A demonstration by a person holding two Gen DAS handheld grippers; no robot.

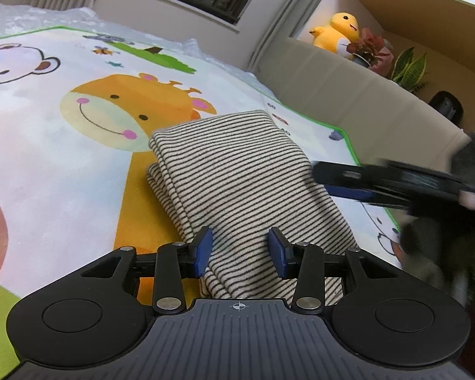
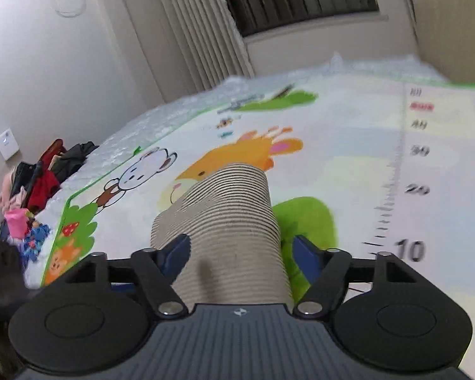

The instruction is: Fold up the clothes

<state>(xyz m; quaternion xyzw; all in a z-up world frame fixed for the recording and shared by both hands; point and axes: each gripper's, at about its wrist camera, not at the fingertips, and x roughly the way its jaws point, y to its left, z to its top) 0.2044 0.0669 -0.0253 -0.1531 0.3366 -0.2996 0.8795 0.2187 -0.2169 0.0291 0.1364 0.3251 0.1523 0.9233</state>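
A folded beige garment with thin black stripes [image 1: 237, 171] lies on a cartoon play mat [image 1: 63, 158]. My left gripper [image 1: 241, 248] hangs over the garment's near end. Its blue pads [image 1: 205, 250] stand apart and the cloth runs smoothly between them, unpinched. From the right, blurred, comes my right gripper [image 1: 321, 180], rolled on its side, its fingers straddling the garment's right edge. In the right wrist view the garment [image 2: 228, 209] rises as a hump between the right gripper's [image 2: 240, 253] fingers. A strip of green mat [image 2: 364, 174] shows beside one pad, so the jaws stand open.
A beige padded headboard [image 1: 348, 95] borders the mat's far side, with a yellow plush duck [image 1: 338, 31] and potted plants [image 1: 367, 47] on the ledge behind it. A heap of loose clothes [image 2: 41, 183] lies off the mat's left edge. Curtains and a window stand beyond.
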